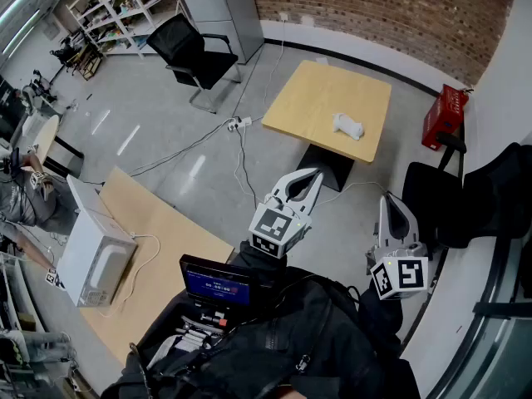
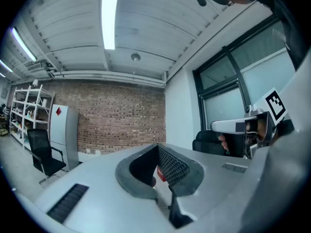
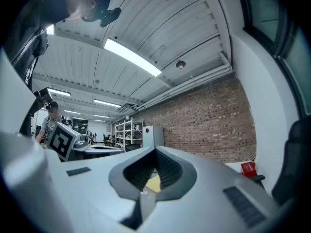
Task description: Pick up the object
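Left gripper (image 1: 312, 175) and right gripper (image 1: 387, 201), fingers clenched on nothing, hover well apart from the white object (image 1: 349, 125) lying untouched on the wooden tabletop (image 1: 312, 98); approach and pickup remain.

Distant white object (image 1: 349, 125), shape unclear

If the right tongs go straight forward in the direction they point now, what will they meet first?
Probably the near edge of the wooden table, which lies straight ahead of the shut right tongs. Their height is unclear, so they might pass above it toward the brick wall.
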Tool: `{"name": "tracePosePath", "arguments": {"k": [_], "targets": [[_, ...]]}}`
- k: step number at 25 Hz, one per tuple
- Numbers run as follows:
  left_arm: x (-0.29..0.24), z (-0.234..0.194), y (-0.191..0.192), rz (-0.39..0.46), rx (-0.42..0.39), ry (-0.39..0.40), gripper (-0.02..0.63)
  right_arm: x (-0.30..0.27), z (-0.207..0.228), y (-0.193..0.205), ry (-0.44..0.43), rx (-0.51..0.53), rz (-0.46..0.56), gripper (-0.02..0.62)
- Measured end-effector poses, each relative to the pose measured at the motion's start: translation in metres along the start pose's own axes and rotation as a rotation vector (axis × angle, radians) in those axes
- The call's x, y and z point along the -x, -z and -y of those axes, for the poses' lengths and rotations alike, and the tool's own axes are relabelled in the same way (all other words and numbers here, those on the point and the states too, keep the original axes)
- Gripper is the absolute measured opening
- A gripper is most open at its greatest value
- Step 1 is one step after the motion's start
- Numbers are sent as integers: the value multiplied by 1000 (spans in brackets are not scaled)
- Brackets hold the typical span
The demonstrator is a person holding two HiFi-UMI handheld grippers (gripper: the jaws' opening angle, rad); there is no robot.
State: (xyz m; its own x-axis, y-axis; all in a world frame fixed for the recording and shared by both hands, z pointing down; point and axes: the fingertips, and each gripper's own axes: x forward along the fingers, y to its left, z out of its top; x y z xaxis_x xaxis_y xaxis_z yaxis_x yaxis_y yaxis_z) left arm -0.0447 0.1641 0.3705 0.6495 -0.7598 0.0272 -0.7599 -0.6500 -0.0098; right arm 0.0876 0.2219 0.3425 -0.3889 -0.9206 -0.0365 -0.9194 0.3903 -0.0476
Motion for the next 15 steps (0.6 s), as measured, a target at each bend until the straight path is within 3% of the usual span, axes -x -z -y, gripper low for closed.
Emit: {"name": "tracePosePath", "arguments": {"k": [15], "targets": [[-20, 13, 4, 2, -10, -4, -2, 1, 22, 6, 3, -51, 8, 5]]}}
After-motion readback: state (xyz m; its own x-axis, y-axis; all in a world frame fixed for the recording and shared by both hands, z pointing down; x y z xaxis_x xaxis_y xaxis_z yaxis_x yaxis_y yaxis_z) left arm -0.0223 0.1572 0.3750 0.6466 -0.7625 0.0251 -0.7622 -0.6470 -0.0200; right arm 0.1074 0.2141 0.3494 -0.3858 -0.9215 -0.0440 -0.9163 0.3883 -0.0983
